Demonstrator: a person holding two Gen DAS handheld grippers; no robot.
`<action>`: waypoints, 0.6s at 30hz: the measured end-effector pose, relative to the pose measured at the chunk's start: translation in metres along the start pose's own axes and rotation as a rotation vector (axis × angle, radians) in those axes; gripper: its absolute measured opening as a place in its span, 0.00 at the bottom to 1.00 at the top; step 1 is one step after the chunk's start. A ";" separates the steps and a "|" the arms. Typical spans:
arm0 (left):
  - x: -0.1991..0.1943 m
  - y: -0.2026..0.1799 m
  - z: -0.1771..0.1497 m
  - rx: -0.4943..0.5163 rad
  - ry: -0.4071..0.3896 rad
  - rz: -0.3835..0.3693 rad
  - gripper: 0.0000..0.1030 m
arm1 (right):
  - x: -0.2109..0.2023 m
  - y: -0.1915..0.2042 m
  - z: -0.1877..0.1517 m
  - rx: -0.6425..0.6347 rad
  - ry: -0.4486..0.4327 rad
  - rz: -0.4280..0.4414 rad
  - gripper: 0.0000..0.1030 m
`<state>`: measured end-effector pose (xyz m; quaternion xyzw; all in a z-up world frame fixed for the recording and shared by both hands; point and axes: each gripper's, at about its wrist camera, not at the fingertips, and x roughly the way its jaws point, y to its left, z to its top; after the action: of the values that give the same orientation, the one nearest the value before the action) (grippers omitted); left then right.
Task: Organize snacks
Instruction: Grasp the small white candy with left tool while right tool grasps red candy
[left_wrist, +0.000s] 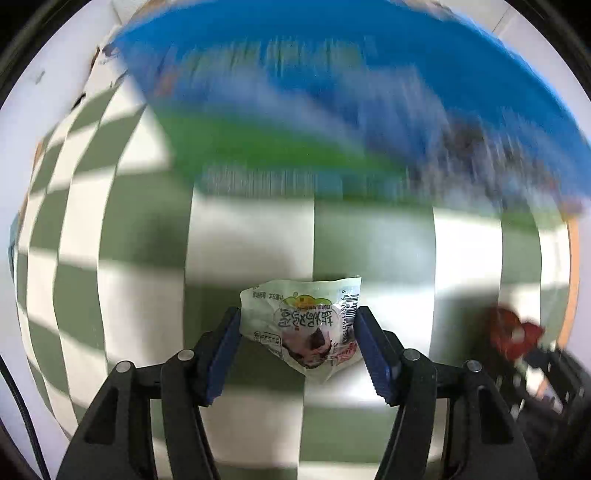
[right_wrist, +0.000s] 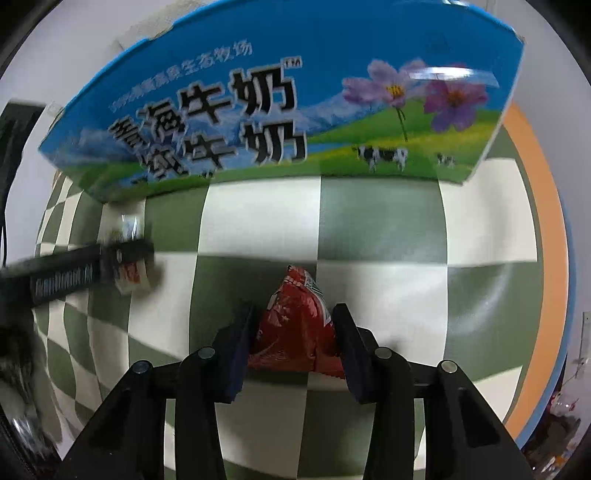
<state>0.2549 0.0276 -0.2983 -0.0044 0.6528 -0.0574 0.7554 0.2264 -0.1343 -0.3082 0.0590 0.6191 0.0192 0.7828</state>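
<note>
Beyond both clamped packets, white (left_wrist: 301, 328) left, red (right_wrist: 295, 325) right: milk carton (right_wrist: 280, 110).

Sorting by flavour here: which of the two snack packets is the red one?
The red packet between the right gripper fingers; the left gripper holds a pale white-green packet with a barcode.

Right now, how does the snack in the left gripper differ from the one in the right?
The white snack packet is pale with dark print and a barcode; the red snack packet is glossy red. The white one lies wide between the fingers; the red one points forward. Both are gripped above the checkered cloth.
</note>
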 end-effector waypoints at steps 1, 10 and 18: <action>0.000 0.000 -0.015 -0.005 0.012 -0.009 0.58 | -0.001 0.002 -0.005 -0.007 0.009 0.003 0.44; 0.004 0.005 -0.101 -0.017 0.097 -0.033 0.58 | -0.004 0.015 -0.071 -0.061 0.090 0.028 0.44; 0.029 -0.006 -0.116 0.010 0.143 -0.022 0.60 | 0.002 0.020 -0.090 -0.034 0.097 0.029 0.44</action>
<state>0.1441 0.0273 -0.3435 -0.0037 0.7046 -0.0690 0.7062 0.1399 -0.1085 -0.3286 0.0534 0.6548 0.0439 0.7526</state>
